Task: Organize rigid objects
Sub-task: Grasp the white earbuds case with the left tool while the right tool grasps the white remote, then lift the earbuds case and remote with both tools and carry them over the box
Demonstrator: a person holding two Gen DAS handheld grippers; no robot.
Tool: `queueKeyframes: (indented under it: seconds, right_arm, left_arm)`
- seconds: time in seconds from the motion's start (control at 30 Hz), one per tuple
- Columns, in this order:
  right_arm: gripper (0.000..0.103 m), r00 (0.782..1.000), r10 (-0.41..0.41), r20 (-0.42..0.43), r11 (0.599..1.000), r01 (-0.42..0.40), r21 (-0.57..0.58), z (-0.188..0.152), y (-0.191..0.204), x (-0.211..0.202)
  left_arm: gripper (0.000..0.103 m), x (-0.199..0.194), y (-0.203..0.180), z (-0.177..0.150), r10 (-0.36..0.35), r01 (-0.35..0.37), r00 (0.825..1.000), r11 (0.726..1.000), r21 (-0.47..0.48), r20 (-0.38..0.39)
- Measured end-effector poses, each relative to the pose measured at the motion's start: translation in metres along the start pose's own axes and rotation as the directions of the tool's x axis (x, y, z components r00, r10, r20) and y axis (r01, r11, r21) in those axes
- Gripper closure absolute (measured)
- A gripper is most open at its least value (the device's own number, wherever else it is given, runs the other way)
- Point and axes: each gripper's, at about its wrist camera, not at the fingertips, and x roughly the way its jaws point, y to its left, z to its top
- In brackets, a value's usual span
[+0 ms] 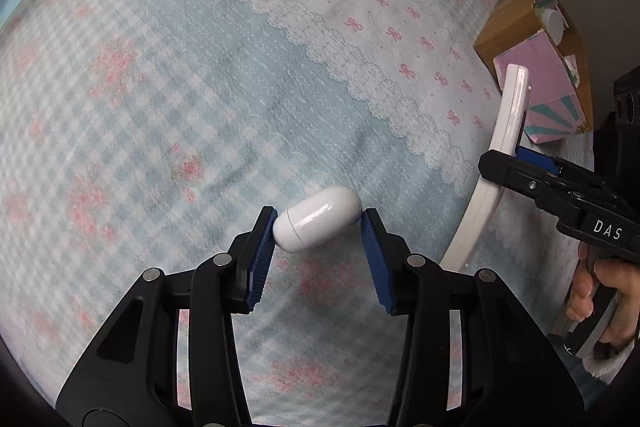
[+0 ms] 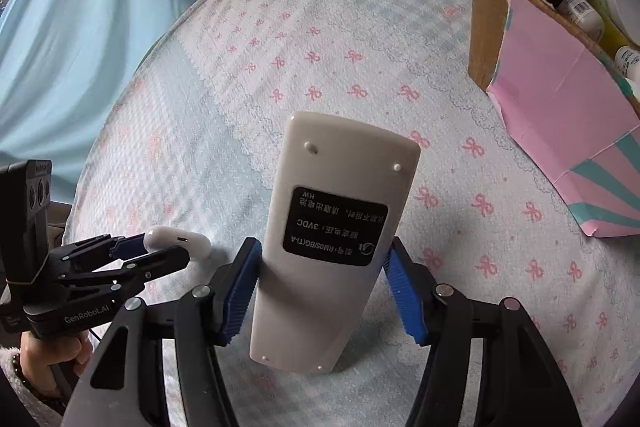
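Observation:
My left gripper point(image 1: 319, 231) is shut on a white capsule-shaped case point(image 1: 318, 223), held by its two ends above the bedspread; it also shows in the right wrist view point(image 2: 178, 239). My right gripper point(image 2: 322, 269) is shut on a white remote control point(image 2: 330, 231), back side up with a black label, lifted off the bed. In the left wrist view the remote point(image 1: 496, 155) stands edge-on at the right. A pink and teal cardboard box point(image 2: 560, 95) sits at the far right of the bed, ahead and right of the remote.
The bed has a blue and white checked bedspread point(image 1: 200, 87) with pink bows. The box holds several bottles and jars point(image 2: 600, 11). A light blue curtain point(image 2: 80, 27) hangs at the left beyond the bed.

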Motion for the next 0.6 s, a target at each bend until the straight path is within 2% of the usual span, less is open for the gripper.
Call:
queueKeyframes:
  seconds: [0.1,0.13,0.17,0.23,0.3,0.37,0.47,0.5,0.57,0.6]
  right_arm:
    - [0.046,1.000,0.013,0.012,1.000,-0.012,-0.026,0.000,0.003,-0.008]
    - [0.046,1.000,0.017,0.015,0.999,-0.017,-0.034,0.000,0.005,-0.009]
    - [0.046,1.000,0.024,0.018,0.999,-0.024,-0.040,0.000,0.007,-0.011]
    - [0.046,1.000,0.022,0.019,0.999,-0.021,-0.049,-0.002,0.007,-0.014]
    - [0.046,0.999,0.032,0.017,0.998,-0.031,-0.047,-0.005,0.005,-0.016]
    - [0.046,0.999,0.039,0.019,0.998,-0.038,-0.043,-0.008,0.003,-0.018]
    - [0.046,0.999,0.044,0.021,0.998,-0.043,-0.048,-0.012,0.002,-0.019]
    - [0.046,0.999,0.045,0.019,0.998,-0.044,-0.049,-0.014,0.001,-0.019]
    - [0.046,0.999,0.045,0.017,0.998,-0.044,-0.046,-0.016,0.000,-0.019]
    - [0.046,0.999,0.045,0.014,0.998,-0.044,-0.045,-0.017,-0.001,-0.019]
  left_arm:
    - [0.068,0.001,-0.007,0.003,-0.005,0.005,1.000,1.000,-0.006,0.008]
    - [0.077,0.002,-0.010,0.003,-0.004,0.004,1.000,1.000,-0.009,0.010]
    - [0.079,0.002,-0.011,0.003,-0.010,0.010,1.000,1.000,-0.013,0.011]
    - [0.079,0.009,-0.019,0.011,-0.009,0.010,1.000,1.000,-0.017,0.012]
    - [0.079,0.023,-0.027,0.017,0.031,-0.031,0.999,0.999,-0.014,-0.008]
    - [0.079,0.032,-0.026,0.020,0.043,-0.043,0.999,0.999,-0.019,-0.027]
    - [0.075,0.044,-0.023,0.027,0.039,-0.040,0.999,0.997,-0.070,-0.026]
    - [0.070,0.046,-0.021,0.030,0.038,-0.041,0.999,0.994,-0.105,-0.029]
    - [0.053,0.053,-0.019,0.037,0.069,-0.076,0.997,0.983,-0.167,-0.046]
    - [0.032,0.057,-0.018,0.039,0.078,-0.087,0.995,0.978,-0.188,-0.054]
